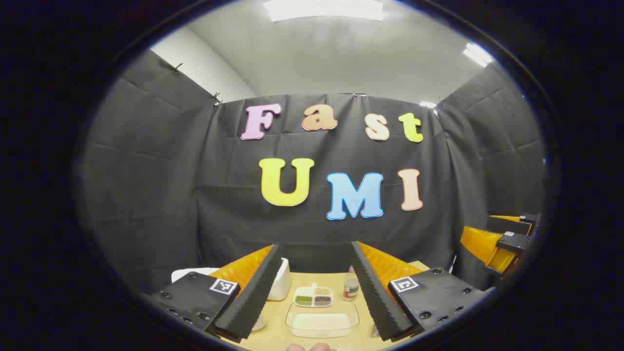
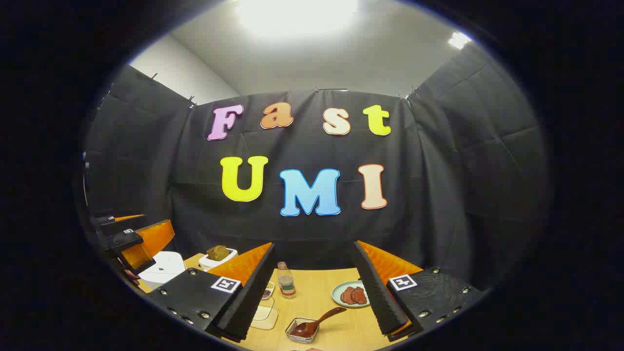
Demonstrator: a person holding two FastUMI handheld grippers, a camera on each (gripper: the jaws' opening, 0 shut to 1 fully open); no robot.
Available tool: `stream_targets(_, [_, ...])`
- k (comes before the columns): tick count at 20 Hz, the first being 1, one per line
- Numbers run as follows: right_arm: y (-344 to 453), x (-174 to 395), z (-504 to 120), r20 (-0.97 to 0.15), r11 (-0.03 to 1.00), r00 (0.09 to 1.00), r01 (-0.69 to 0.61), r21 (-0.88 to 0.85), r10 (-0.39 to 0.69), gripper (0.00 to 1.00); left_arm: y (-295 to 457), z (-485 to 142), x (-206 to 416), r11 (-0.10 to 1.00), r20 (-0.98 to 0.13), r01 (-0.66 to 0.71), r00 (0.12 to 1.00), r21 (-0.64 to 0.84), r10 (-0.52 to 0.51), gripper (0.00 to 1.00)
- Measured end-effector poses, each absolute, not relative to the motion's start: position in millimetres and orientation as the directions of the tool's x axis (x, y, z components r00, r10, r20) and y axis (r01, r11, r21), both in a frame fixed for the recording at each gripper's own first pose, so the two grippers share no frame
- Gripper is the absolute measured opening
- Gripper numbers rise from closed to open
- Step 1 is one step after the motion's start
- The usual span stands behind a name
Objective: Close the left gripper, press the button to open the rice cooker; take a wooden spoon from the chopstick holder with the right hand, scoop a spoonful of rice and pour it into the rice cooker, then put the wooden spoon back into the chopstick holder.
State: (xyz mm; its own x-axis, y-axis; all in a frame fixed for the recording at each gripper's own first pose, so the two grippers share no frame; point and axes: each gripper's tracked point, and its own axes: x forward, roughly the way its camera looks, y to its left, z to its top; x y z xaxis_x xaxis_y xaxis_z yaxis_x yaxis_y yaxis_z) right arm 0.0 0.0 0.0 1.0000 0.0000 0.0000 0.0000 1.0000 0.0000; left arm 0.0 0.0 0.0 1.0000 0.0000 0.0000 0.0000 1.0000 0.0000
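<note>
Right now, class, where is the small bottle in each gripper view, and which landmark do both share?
Left gripper view: small bottle low centre, beside the picture-right finger.
Right gripper view: bottle low centre, beside the picture-left finger.
Shared landmark: the clear tray, nearer and left of it.

Each of the tongs, the left tongs (image 1: 316,292) and the right tongs (image 2: 312,292), has two black base plates with round screws and a small square black-and-white marker, orange side shells, and long fingers (image 1: 253,297) with ribbed inner pads.
</note>
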Motion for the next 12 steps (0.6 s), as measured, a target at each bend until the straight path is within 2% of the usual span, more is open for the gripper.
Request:
stream_targets(1, [3.1,0.4,-1.4,-0.006,1.000,1.000,0.002,-0.004,-0.002,0.95,3.9,0.8,1.5,1.000,-0.002,0.001,1.000,0.002,-0.001,0.95])
stream_targets(6, [9.9,1.0,6.3,0.007,1.000,1.000,0.006,-0.005,-0.006,0.95,13.7,-4.6,5.9,1.000,-0.020,0.010,1.000,-0.001,-0.010,0.98])
stream_targets(7, [10.0,1.6,5.5,0.007,1.000,1.000,0.008,-0.007,-0.008,0.95,13.7,-3.4,6.4,1.000,-0.020,0.015,1.000,-0.002,-0.015,0.96])
stream_targets(11, [10.4,5.5,4.4,0.003,1.000,1.000,0.009,-0.014,-0.009,0.95,14.3,2.2,2.3,1.000,0.013,0.024,1.000,0.003,-0.024,1.00])
stream_targets(12, [10.7,6.4,3.9,-0.001,1.000,1.000,0.007,-0.013,-0.007,0.95,14.1,-1.7,1.4,1.000,0.009,0.023,1.000,0.007,-0.024,0.96])
